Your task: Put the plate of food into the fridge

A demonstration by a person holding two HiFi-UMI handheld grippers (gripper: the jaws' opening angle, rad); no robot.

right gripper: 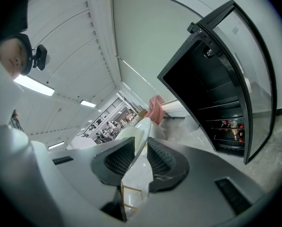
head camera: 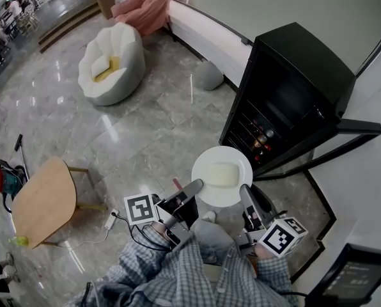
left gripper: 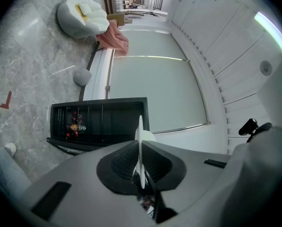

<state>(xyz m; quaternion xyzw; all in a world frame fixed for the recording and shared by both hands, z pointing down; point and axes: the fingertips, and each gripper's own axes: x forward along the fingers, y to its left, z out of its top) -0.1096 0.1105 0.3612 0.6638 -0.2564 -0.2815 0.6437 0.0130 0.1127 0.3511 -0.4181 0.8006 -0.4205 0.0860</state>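
Left tool [head camera: 192, 189]: clamped on the near-left rim of the plate [head camera: 206, 160]; in the left gripper view the white edge stands pinched between the pads.
Right tool [head camera: 245, 196]: clamped on the near-right rim of the same plate, with the rim between its pads.
Step in hand: judged to be the carry to the fridge [head camera: 293, 75]; plate not yet inside.
Handling: keep both tools at one height and one spacing, so the rim neither twists nor slips. Hold the plate level and come square to the opening, clear of the door [head camera: 344, 130]. Let go only once a shelf bears it.
Plate, place: in the air at centre frame in the head view, over the grey floor, lower left of the fridge opening.
Plate, look: round, white, shallow.
Food [head camera: 221, 174]: one pale yellow oblong, mid-plate; likely to slide if tipped.
Fridge: black, upper right; door open; drinks [head camera: 262, 139] on a low shelf.
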